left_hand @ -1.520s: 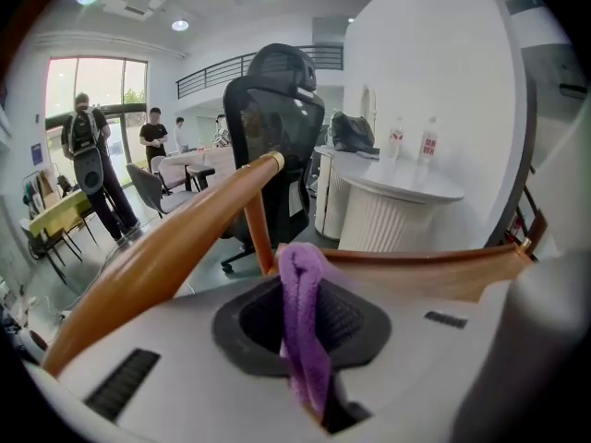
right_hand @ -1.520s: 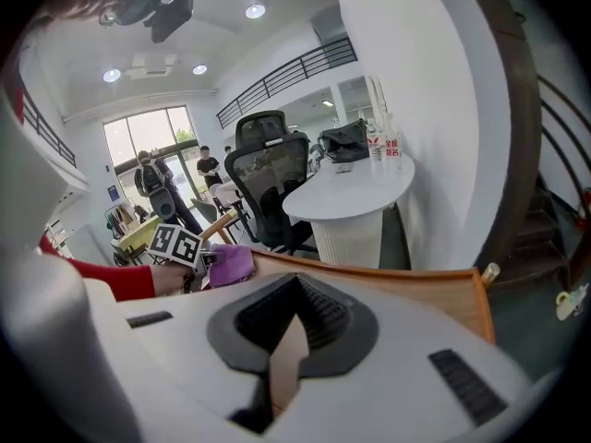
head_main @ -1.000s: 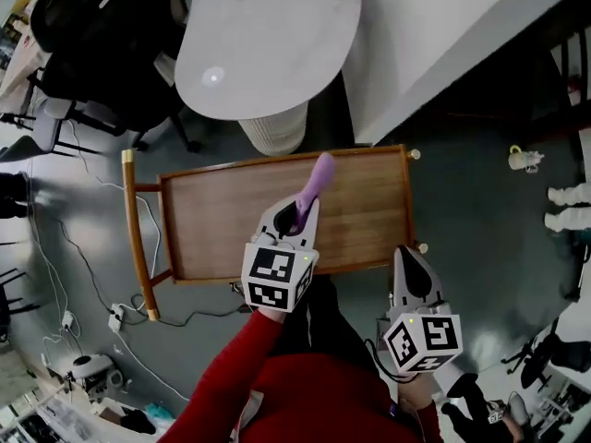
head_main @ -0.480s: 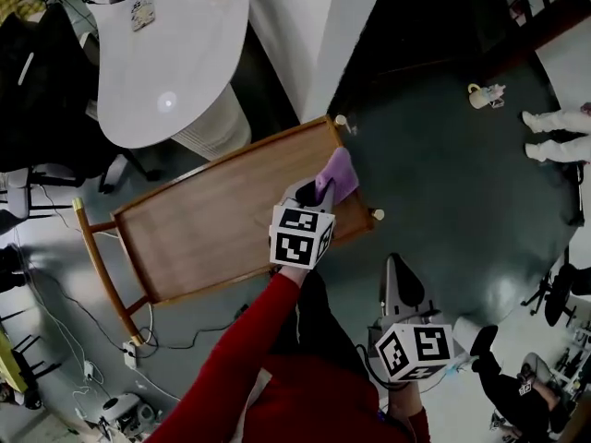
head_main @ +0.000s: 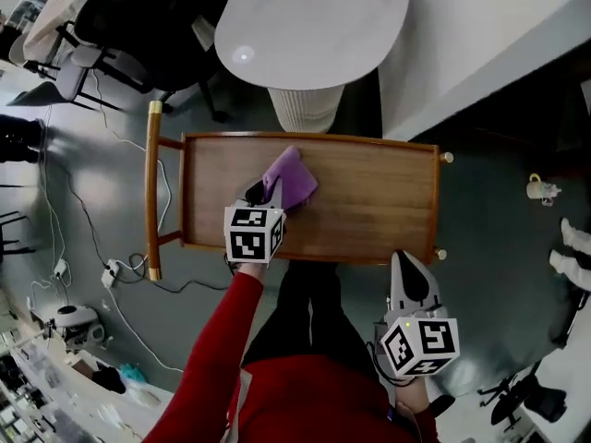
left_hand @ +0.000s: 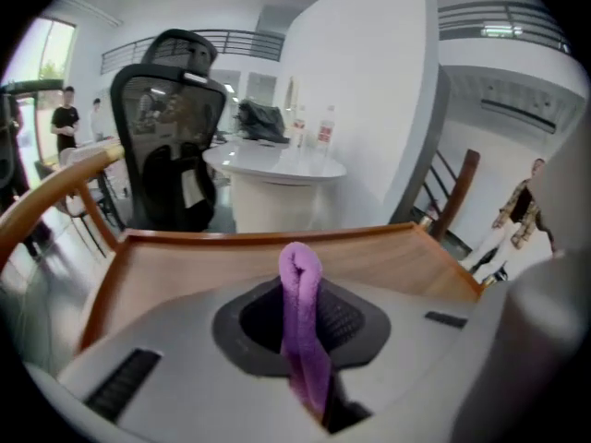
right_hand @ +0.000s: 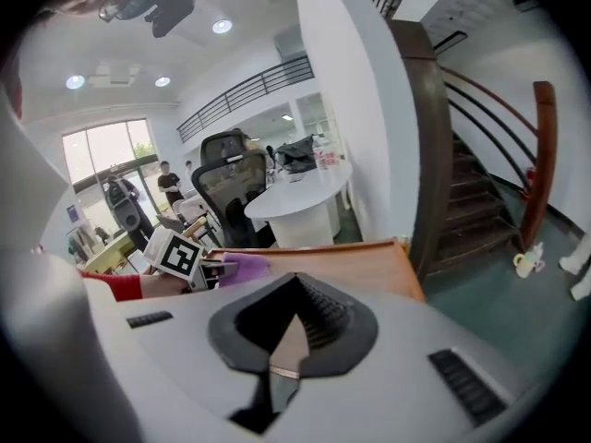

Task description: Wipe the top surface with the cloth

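**Purple cloth pressed to the left half of the trolley top**

The left claw (head_main: 262, 193) is clamped on a purple cloth (head_main: 294, 178); in the left gripper view a fold of the cloth stands up between the jaws and fills the gap; the loose end of the cloth spreads flat on the wooden trolley top (head_main: 374, 201), ahead of the claw and nearer the far rail than the near one; cloth and claw sit in the left half of the top, not far from the trolley's push handle (head_main: 152, 192); the arm behind the left claw wears a red sleeve (head_main: 222, 340).

The right claw (head_main: 407, 264) hangs off the trolley on the person's side, just beside the near right corner post (head_main: 440, 254); its jaws are drawn together with nothing held between them, and it touches neither the wood nor the cloth.

Beyond the far rail stands a rounded white tabletop (head_main: 314, 17) on a ribbed white base; a black office chair (head_main: 138, 17) is to its left; a small cup (head_main: 540, 189) sits on the dark floor well to the right of the trolley.
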